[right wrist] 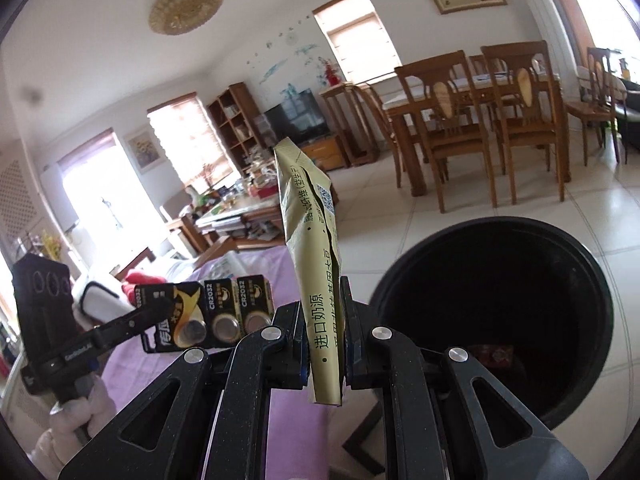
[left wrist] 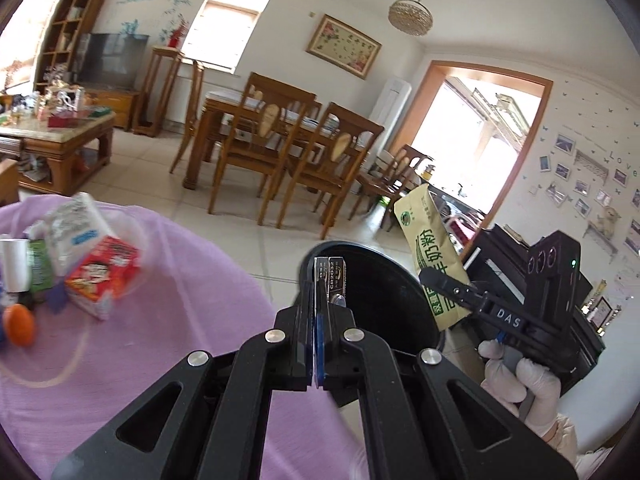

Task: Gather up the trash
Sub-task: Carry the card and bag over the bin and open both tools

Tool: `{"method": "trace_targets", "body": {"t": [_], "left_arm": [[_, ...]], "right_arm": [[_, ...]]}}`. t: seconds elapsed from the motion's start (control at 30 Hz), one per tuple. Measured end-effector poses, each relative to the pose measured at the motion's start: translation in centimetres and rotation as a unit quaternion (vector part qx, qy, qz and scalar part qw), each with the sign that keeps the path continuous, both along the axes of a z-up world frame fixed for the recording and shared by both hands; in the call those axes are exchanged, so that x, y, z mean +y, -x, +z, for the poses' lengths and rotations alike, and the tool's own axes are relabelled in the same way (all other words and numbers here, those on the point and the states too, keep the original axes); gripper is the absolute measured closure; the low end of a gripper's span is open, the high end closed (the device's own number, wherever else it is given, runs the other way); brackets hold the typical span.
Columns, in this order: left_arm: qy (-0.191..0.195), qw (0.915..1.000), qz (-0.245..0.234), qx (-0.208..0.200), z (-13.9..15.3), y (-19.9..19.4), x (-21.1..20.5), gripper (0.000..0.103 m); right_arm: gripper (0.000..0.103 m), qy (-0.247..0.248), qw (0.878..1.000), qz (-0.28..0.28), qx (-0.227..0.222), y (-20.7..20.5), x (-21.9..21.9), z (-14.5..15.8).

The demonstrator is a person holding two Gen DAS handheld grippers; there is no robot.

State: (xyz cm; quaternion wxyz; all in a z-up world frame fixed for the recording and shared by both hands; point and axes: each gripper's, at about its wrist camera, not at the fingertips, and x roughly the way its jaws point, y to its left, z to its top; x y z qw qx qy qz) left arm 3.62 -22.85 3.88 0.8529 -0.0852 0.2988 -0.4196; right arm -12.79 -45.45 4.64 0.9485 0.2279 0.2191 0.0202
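My left gripper (left wrist: 319, 280) is shut on a black and gold button-battery card (left wrist: 335, 278), held edge-on just over the near rim of the black trash bin (left wrist: 392, 304). The card also shows flat in the right wrist view (right wrist: 208, 316), left of my right gripper. My right gripper (right wrist: 326, 308) is shut on a tall gold milk-powder sachet (right wrist: 316, 248), held upright left of the bin (right wrist: 500, 320). The sachet also shows in the left wrist view (left wrist: 434, 256) over the bin's right side. A red wrapper (right wrist: 494, 356) lies in the bin.
A pile of trash (left wrist: 76, 256) with a red-and-white carton, white packets and an orange ball lies on the purple tablecloth (left wrist: 180, 320). A wooden dining table with chairs (left wrist: 280, 140), a coffee table (left wrist: 60, 136) and a dark piano (left wrist: 504, 256) stand around.
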Motion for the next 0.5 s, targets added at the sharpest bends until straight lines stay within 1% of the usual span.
{"method": "trace_targets", "body": {"t": [0.1,0.27,0.4,0.5], "left_arm": [[-0.003,0.9997,-0.024,0.004,-0.4,-0.2,-3.7,0.102],[-0.027,0.9981,-0.055,0.005,-1.7,-0.4,-9.5,0.102],[-0.052,0.9962,-0.069,0.012,-3.4,-0.7,-12.9,0.102],[-0.067,0.9949,-0.072,0.024,-4.5,-1.0,-14.1,0.102]], "right_arm": [[0.091,-0.012,1.000,-0.027,0.009,1.6,-3.5,-1.6],[0.091,-0.029,0.998,-0.054,0.028,2.8,-7.3,-4.4],[0.091,-0.033,0.996,-0.065,0.042,2.7,-8.5,-6.3],[0.091,-0.043,0.995,-0.069,0.053,2.1,-8.8,-7.5]]}}
